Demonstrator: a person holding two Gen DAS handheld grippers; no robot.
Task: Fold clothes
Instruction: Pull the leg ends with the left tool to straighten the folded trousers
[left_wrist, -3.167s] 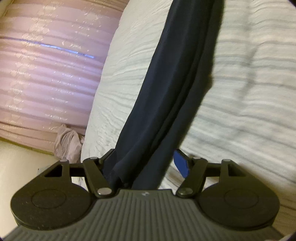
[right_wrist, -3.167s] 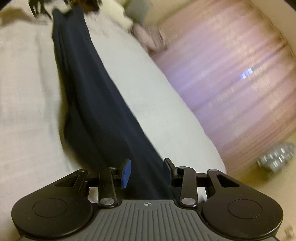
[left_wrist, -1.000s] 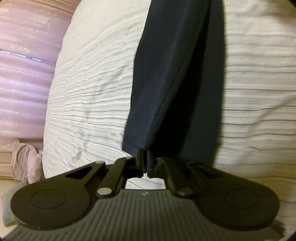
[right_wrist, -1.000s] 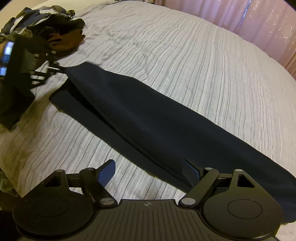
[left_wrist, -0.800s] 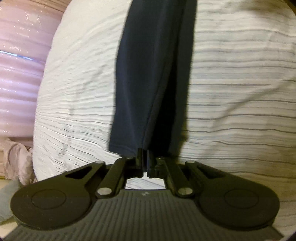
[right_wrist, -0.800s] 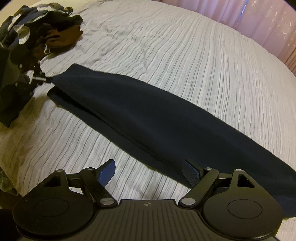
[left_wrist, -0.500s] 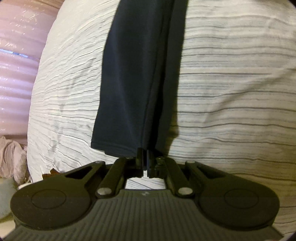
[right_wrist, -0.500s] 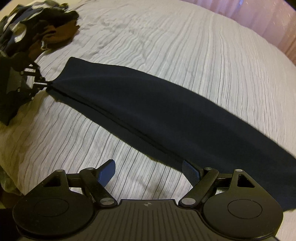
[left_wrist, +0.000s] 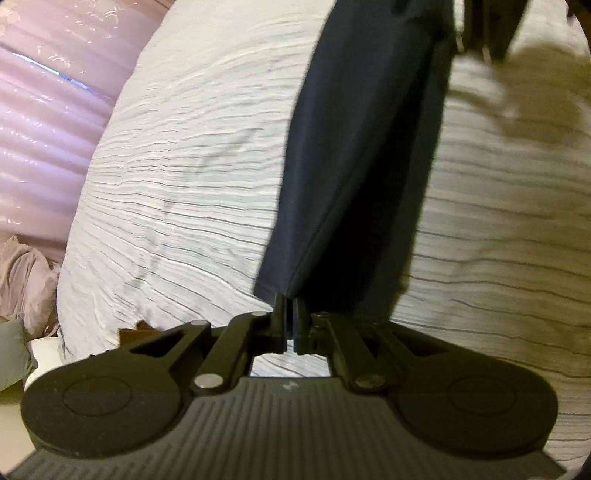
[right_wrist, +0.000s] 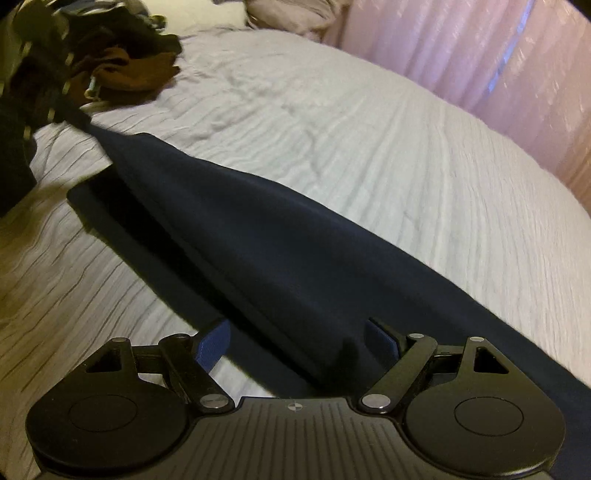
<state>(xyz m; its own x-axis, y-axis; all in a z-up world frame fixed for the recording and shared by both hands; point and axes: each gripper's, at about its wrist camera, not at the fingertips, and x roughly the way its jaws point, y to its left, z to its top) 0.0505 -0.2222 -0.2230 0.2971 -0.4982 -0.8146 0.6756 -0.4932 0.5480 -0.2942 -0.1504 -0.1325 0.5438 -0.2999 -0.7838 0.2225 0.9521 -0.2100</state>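
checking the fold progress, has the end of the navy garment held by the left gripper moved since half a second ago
Yes. In the right wrist view, the navy garment end in the left gripper has lifted off the bedspread, toward the clothes pile.

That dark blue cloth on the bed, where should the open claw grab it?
Probably the raised fold of the dark blue cloth sitting right between the right claw's open fingers, coming straight down its length from this near end. The left claw already pinches the far end, lifting a ridge off the striped bedsheet, so the fingers can close around both layers.
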